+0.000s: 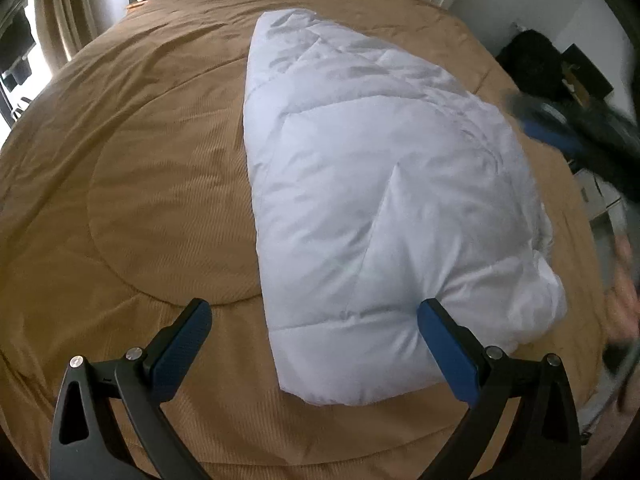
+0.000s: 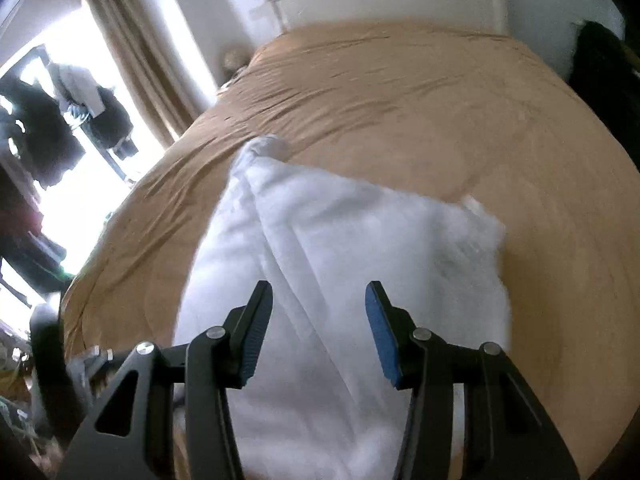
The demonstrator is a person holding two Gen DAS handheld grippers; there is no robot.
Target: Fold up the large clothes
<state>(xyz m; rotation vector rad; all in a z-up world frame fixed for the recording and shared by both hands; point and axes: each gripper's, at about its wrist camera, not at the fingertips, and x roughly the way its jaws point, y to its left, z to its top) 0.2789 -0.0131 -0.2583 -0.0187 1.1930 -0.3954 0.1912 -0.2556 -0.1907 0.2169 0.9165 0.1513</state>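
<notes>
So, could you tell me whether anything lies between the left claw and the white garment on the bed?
Nothing visible does. The left claw hangs open over the near end of the white garment, which lies folded on the tan bedspread. Only bare bedspread surrounds it.

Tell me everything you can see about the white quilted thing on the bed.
The white padded garment is puffy, quilted by stitched seams, with soft wrinkled fabric. It lies folded into a long bundle on the tan bedspread, narrower at its far end. No sleeves or fastenings show. Neither hand-held gripper grips it; only the bedspread touches it.
</notes>
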